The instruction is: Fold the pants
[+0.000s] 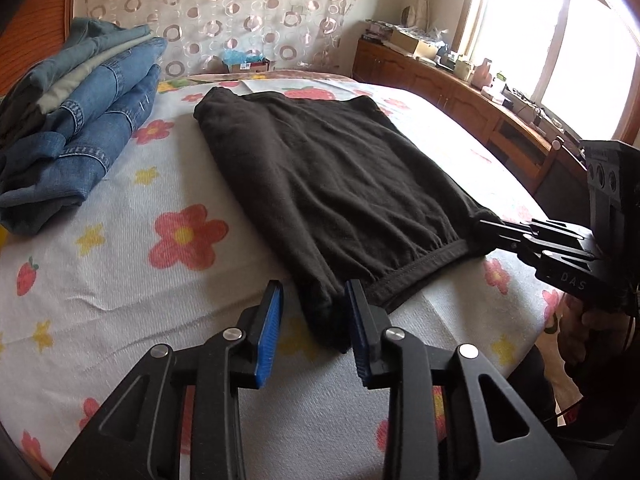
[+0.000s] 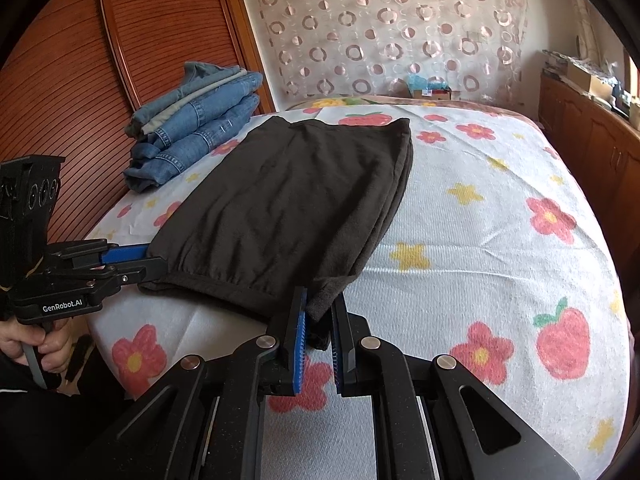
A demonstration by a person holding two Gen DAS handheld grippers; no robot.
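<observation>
Dark brown pants lie folded flat on a flower-print bed sheet, waistband toward me. In the left wrist view my left gripper stands open. The near left waistband corner lies between its blue pads, with sheet showing beside the left pad. My right gripper is shut on the near right corner, the cloth bunched between its pads. Each gripper also shows in the other view: the right gripper pinching the hem, the left gripper around the cloth edge.
A stack of folded blue jeans sits at the far left of the bed. A wooden cabinet with clutter runs along the right under a bright window. A slatted wooden panel stands left. A person's hand grips the left handle.
</observation>
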